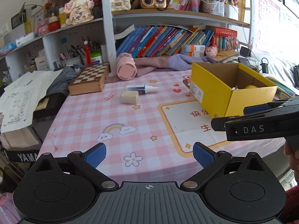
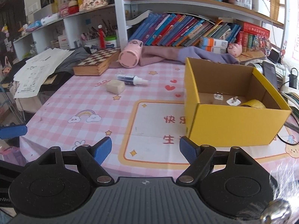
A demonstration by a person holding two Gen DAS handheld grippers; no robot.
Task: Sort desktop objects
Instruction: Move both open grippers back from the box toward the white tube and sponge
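A yellow cardboard box (image 1: 214, 85) (image 2: 231, 125) stands open on the right of the pink checked tablecloth (image 1: 89, 123) (image 2: 74, 100). Inside it lie two white plugs (image 2: 231, 100) and a roll of yellow tape (image 2: 255, 104). A beige block (image 1: 129, 97) (image 2: 115, 86) and a dark tube with a white nozzle (image 1: 141, 89) (image 2: 131, 80) lie on the cloth at the far middle. My left gripper (image 1: 149, 155) is open and empty near the front edge. My right gripper (image 2: 145, 150) is open and empty, just left of the box; it also shows in the left wrist view (image 1: 261, 123).
A pink cup (image 1: 126, 69) (image 2: 130, 57) lies on its side at the back, next to a wooden chess box (image 1: 88, 79) (image 2: 97, 62). Purple cloth (image 1: 168, 62), bookshelves with books (image 2: 183, 29) and loose papers (image 1: 24, 97) ring the table. A phone (image 2: 270, 72) lies right of the box.
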